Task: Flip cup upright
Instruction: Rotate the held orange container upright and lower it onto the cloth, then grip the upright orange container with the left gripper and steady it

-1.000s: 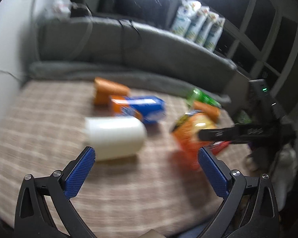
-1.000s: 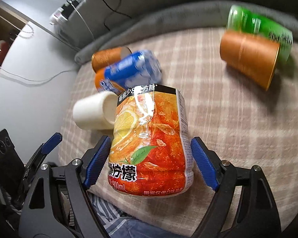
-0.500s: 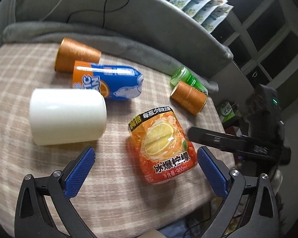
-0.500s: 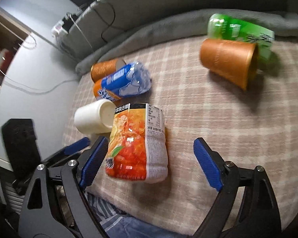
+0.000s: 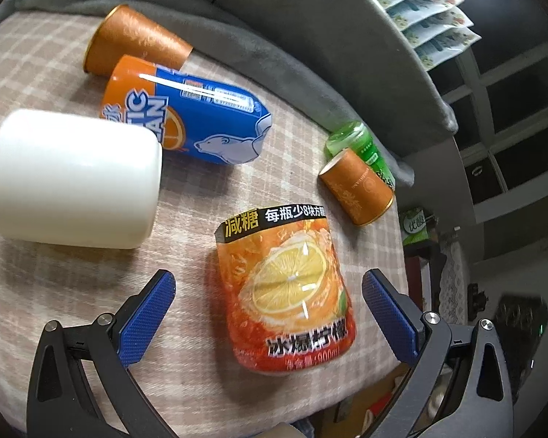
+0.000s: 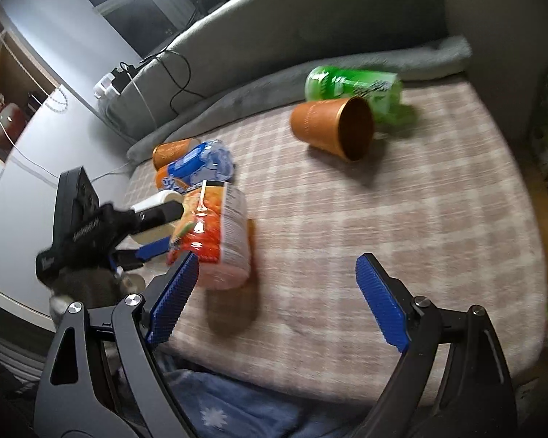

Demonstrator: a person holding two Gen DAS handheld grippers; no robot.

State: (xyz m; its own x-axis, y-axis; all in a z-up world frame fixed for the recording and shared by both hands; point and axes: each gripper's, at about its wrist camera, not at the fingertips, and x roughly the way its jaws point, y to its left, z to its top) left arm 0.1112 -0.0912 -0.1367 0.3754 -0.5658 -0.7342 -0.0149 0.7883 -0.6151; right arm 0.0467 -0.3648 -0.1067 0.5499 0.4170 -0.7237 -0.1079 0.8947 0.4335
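Note:
A white cup (image 5: 73, 179) lies on its side at the left of the checked cloth; it also shows in the right wrist view (image 6: 157, 200), partly hidden. Two orange cups lie on their sides: one at the back left (image 5: 135, 42), one at the right (image 5: 358, 189), whose open mouth faces me in the right wrist view (image 6: 332, 127). My left gripper (image 5: 268, 306) is open, its jaws on either side of the orange lemon-tea bottle (image 5: 288, 295). My right gripper (image 6: 277, 299) is open and empty, pulled back to the near edge.
A blue and orange bottle (image 5: 186, 116) lies between the white cup and the back orange cup. A green bottle (image 6: 350, 85) lies behind the right orange cup. A grey cushion (image 5: 310, 36) rims the far side. The cloth's edge (image 5: 394, 357) drops off at the right.
The right gripper has let go of the lemon-tea bottle and drawn back and to the right. The left gripper has moved in so that the bottle stands between its open jaws.

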